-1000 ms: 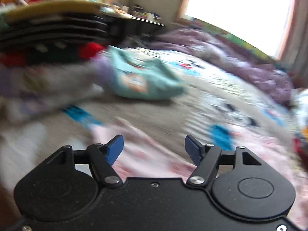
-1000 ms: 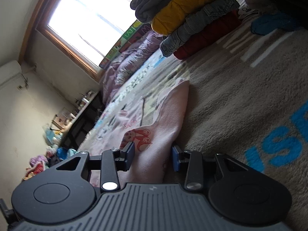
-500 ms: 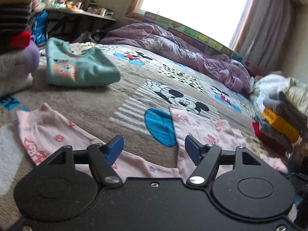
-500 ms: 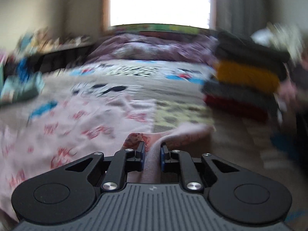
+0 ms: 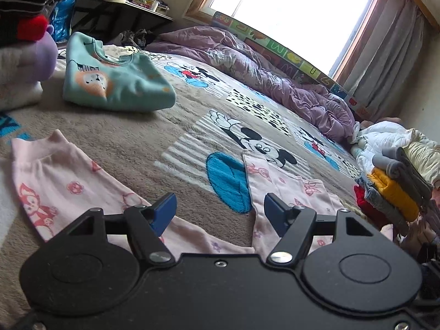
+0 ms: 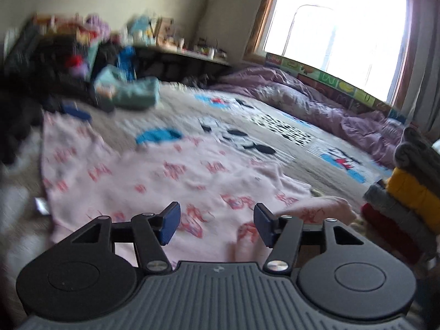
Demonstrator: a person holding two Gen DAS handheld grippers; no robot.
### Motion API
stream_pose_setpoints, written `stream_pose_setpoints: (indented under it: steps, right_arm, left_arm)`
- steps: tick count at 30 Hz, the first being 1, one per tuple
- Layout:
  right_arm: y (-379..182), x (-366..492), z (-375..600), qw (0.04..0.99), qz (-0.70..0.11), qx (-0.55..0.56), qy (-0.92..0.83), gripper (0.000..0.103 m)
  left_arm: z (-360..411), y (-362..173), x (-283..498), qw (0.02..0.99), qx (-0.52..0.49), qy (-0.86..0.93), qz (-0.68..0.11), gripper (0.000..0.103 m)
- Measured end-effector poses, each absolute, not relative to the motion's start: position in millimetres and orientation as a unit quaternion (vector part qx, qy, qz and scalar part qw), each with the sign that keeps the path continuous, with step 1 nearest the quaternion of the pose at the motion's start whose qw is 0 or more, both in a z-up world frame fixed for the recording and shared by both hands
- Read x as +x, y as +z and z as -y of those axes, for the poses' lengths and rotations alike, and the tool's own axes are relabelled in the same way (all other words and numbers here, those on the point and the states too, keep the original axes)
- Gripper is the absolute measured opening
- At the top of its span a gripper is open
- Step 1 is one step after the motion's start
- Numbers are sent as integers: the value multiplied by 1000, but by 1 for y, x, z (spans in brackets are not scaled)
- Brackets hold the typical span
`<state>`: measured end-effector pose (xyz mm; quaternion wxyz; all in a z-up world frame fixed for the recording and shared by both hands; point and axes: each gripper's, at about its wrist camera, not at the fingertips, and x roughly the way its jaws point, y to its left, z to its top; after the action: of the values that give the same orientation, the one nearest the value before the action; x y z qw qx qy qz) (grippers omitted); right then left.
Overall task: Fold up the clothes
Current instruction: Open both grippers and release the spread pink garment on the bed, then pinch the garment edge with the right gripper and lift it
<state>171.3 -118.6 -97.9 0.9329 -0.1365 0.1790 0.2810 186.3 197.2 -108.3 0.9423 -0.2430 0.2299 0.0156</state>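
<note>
Lying spread on the cartoon-print blanket [image 5: 170, 126], the pink printed garment [image 6: 170, 181] is opened out wide and mostly flat, which suits folding: edges and sleeves are reachable from the near side. In the left wrist view two parts of it run away from the camera like a V, one toward the left [image 5: 63, 181], one toward the right [image 5: 286, 189], with bare blanket between them. In the right wrist view a sleeve end or cuff [image 6: 324, 207] lies bunched at the garment's right edge, close to a stack of folded clothes [image 6: 407, 195]

A teal folded top [image 5: 115, 82] sits apart on the far left of the blanket, near another pile [image 5: 22, 27]; judgement: done items are kept to the sides so the middle stays free as a working area

Left gripper [image 5: 220, 210]: jaws spread wide, nothing between them, held low above the near part of the garment; contact with the cloth cannot be settled

Right gripper [image 6: 217, 225]: jaws likewise parted wide and holding nothing, poised over the pink cloth; view is motion-blurred, so whether the tips touch fabric cannot be told

Judgement: the garment lies unfolded, or partly so; both tools empty fits a regrasp as well as a release
</note>
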Motion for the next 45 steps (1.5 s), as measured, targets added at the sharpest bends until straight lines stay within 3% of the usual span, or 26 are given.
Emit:
stream_pose_setpoints:
  steps: [3, 8, 14, 21, 31, 32, 35, 38, 45]
  right_arm:
    - [-81, 177, 165, 941, -162, 14, 297, 56]
    - [-106, 221, 253, 941, -199, 228, 150, 54]
    - [-128, 283, 276, 922, -263, 259, 115, 54]
    - [-130, 340, 229, 923, -315, 165, 150, 56]
    - [-148, 338, 218, 908, -334, 211, 140, 56]
    - [-148, 336, 218, 908, -332, 213, 137, 54]
    - [-147, 334, 214, 912, -329, 203, 134, 28]
    - [-140, 330, 213, 923, -310, 194, 124, 16]
    - [-109, 313, 219, 940, -259, 183, 126, 9]
  left_arm:
    - [-197, -109, 189, 941, -251, 13, -229, 70]
    - [-195, -111, 195, 939, -256, 7, -230, 70]
    - [-187, -114, 206, 938, -251, -2, -238, 70]
    - [-184, -118, 218, 935, -254, -8, -248, 70]
    - [-186, -120, 229, 929, -271, -13, -251, 70]
    - [-187, -120, 229, 929, -272, -13, -250, 70]
    - [-189, -119, 228, 929, -275, -13, -247, 70]
    - [-192, -119, 225, 928, -279, -8, -245, 70]
    - [-194, -116, 220, 930, -276, -8, -242, 70]
